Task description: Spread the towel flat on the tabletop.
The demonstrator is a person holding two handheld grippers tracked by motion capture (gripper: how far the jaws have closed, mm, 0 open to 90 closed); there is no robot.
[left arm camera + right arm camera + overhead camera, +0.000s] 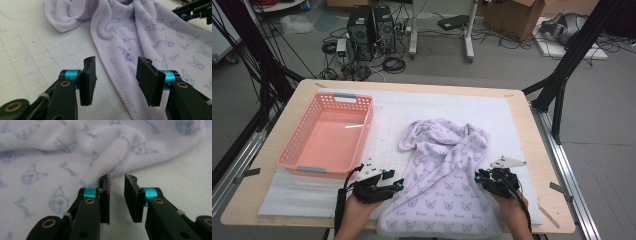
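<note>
A lilac towel (442,165) printed with small cartoon faces lies rumpled on the white mat (402,107), bunched at its far end and flatter toward the near table edge. My left gripper (395,185) sits at the towel's left hem. In the left gripper view that gripper (116,75) is open, and the stitched hem of the towel (150,37) runs along the mat below the gap. My right gripper (480,177) is at the towel's right side. In the right gripper view its jaws (117,192) stand a little apart, just short of a rolled fold of the towel (110,157).
A pink plastic basket (334,95) stands empty on the left half of the table. The wooden table's near edge (302,220) lies just below the hands. Beyond the table, computer towers (372,30), cables and boxes sit on the floor.
</note>
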